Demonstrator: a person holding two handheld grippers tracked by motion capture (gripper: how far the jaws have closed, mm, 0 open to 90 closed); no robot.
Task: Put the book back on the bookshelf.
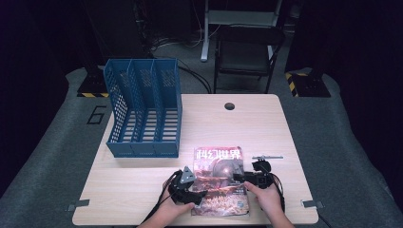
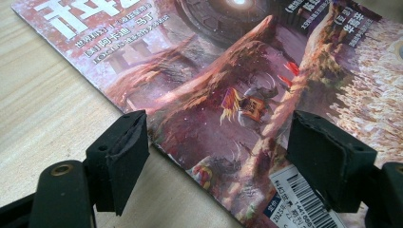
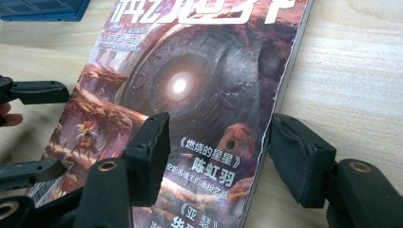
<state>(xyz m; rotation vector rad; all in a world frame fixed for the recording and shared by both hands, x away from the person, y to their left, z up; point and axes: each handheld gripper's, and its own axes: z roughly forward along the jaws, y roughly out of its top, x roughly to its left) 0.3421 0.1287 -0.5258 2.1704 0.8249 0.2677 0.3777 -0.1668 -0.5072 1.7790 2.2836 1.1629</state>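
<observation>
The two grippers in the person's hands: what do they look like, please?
The left gripper and the right gripper are black, each with two blocky, foam-like jaw pads on arms with brass-coloured rivets. The left carries a grey three-cornered plate. Black cables trail back. Hands are bare, no sleeves visible.

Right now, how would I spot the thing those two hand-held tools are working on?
Find the pale wooden table with the blue file rack at its far left. Nearer the person, right of the rack, a magazine lies flat between the left gripper and right gripper. It is the one flat printed thing there: a reddish cover with a glowing disc and white Chinese title.
</observation>
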